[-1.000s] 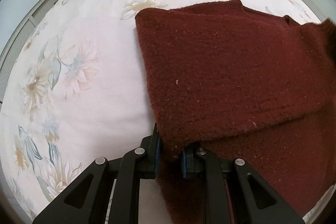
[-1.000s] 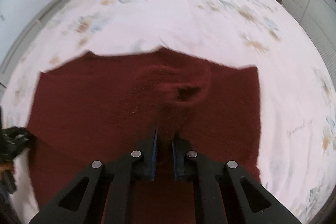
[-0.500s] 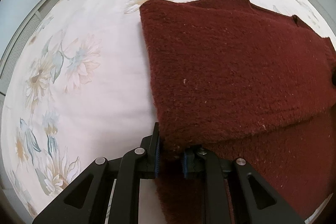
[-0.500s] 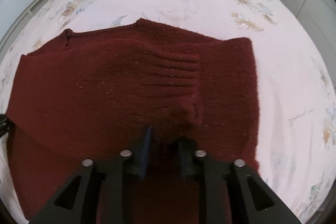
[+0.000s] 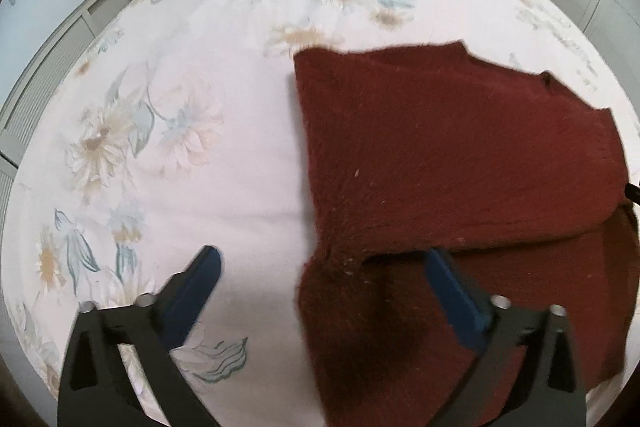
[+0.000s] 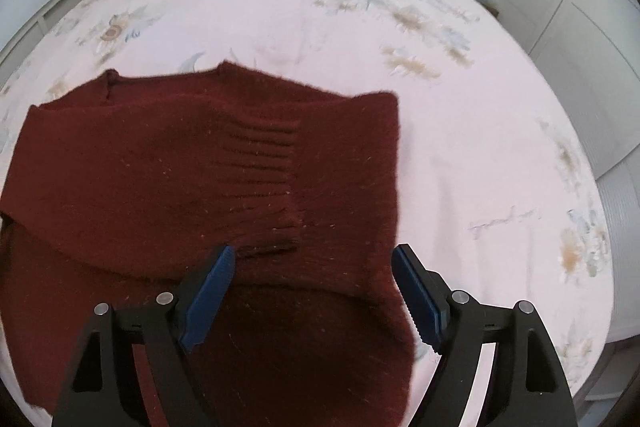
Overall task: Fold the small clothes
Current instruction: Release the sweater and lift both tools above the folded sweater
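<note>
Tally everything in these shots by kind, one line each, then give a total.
Dark red knit sweater, partly folded, lying on the bed: 1
Bed with floral cover: 1
Hand-held grippers, both open: 2 (left hand-held gripper, right hand-held gripper)
Total: 4

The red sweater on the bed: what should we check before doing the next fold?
1. Left gripper open, holding nothing: ok.
2. Right gripper open, holding nothing: ok.
3. Sweater lying on the bed, none hanging off: ok.
4. Folded top layer lines up with the bottom layer: not ok, the bottom layer sticks out nearer the grippers.
5. Sleeve cuff tucked flat on top: ok.
6. Layers underneath smooth: cannot tell.
</note>
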Available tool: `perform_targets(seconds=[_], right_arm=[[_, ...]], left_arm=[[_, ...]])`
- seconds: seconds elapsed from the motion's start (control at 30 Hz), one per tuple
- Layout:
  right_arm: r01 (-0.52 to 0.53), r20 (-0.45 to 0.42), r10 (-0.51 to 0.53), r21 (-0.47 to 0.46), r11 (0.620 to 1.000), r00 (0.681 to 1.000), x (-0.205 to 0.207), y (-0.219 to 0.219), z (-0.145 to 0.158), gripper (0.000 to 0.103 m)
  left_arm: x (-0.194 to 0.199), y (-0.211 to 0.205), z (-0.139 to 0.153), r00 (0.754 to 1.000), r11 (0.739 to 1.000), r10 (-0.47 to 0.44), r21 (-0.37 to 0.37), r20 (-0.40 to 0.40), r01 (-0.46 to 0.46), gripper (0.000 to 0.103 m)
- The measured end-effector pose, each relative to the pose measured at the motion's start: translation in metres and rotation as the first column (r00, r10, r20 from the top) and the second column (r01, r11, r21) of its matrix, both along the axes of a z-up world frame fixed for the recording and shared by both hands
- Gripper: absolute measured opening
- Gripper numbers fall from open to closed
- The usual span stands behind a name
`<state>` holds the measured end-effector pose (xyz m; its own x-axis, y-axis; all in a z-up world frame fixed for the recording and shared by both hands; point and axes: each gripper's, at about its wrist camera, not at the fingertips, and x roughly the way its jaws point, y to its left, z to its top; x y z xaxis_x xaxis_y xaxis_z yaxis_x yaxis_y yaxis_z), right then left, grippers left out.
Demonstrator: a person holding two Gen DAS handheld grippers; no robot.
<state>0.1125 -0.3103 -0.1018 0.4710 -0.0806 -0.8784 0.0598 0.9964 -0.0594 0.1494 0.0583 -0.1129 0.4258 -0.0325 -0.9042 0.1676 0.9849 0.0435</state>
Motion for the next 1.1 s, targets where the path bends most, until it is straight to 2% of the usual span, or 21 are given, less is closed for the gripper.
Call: perform_targets(seconds=[0.07, 0.17, 0.27, 0.4, 0.57, 0.73, 0.9, 1.1], right_arm=[[-0.004, 0.021, 0.004, 0.000, 1.000, 1.000, -0.004, 0.002, 0.010, 0.089], [-0.024, 0.059, 0.025, -0.003, 1.000, 0.998, -0.008, 0.010, 0.030, 0.103], [-0.043, 0.083, 0.043, 0.003, 0.999, 0.996, -0.007, 0.025, 0.042, 0.103], [-0.074, 0.087, 0.072, 0.024, 0.997, 0.994, 0.002, 0.053, 0.037, 0.103], [-0.111, 0.051, 0.109, 0.042, 0.993, 0.993, 0.017, 0.088, 0.004, 0.103], [-0.107, 0.008, 0.106, 0.029, 0.994, 0.994, 0.026, 0.101, -0.034, 0.103], [-0.069, -0.010, 0.069, 0.041, 0.997, 0.998, 0.023, 0.082, -0.054, 0.103], [0.015, -0.014, -0.013, 0.102, 0.995, 1.000, 0.015, 0.043, -0.059, 0.103]], left_arm=[[-0.003, -0.006, 0.013, 1.000, 1.000, -0.008, -0.003, 0.028, 0.009, 0.102], [-0.005, -0.021, 0.028, 0.999, 0.999, -0.022, -0.038, 0.050, 0.023, 0.102], [-0.002, -0.024, 0.038, 0.997, 0.995, -0.022, -0.091, 0.072, 0.028, 0.102], [0.005, -0.050, 0.046, 0.992, 0.995, -0.051, -0.076, 0.119, 0.060, 0.102], [0.013, -0.082, 0.018, 0.992, 0.993, -0.096, -0.056, 0.082, 0.101, 0.102], [0.022, -0.094, -0.020, 0.996, 0.995, -0.085, -0.041, 0.018, 0.086, 0.102], [0.023, -0.090, -0.044, 0.997, 0.997, -0.074, 0.001, -0.010, 0.074, 0.102], [0.022, -0.067, -0.051, 0.999, 0.999, -0.050, -0.014, -0.004, 0.050, 0.102]])
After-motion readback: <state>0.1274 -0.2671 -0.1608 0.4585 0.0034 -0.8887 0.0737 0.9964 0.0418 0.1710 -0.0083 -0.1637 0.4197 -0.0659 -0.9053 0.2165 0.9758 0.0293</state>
